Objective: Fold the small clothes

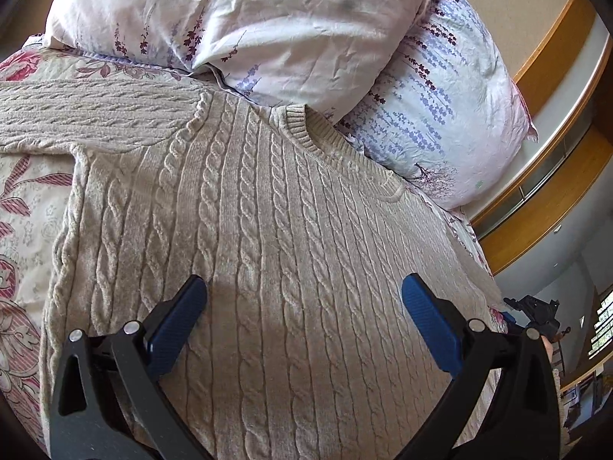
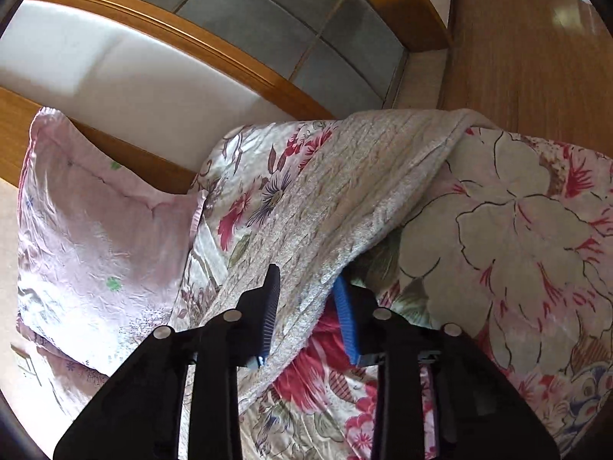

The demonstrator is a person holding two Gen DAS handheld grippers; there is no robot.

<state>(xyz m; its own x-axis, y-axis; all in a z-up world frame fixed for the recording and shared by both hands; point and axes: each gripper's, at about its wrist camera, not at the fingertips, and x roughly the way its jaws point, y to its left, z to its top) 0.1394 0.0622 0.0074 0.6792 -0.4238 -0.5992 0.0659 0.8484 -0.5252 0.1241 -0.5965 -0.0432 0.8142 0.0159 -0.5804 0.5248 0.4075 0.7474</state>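
Note:
A beige cable-knit sweater (image 1: 268,211) lies flat on the bed, neck toward the pillows, one sleeve stretched out to the left. My left gripper (image 1: 304,287) hovers open just over the sweater's body, holding nothing. In the right wrist view my right gripper (image 2: 306,291) is shut on the sweater's other sleeve (image 2: 345,191), which runs away from the fingers across the floral bedspread and drapes over the bed's far edge. The right gripper also shows at the far right of the left wrist view (image 1: 536,314).
Two floral pillows (image 1: 268,30) lie against the wooden headboard (image 1: 544,199) beyond the sweater's neck. A floral bedspread (image 2: 517,230) covers the bed. A pink pillow (image 2: 95,230) lies left of the right gripper. Wooden flooring (image 2: 536,38) lies past the bed's edge.

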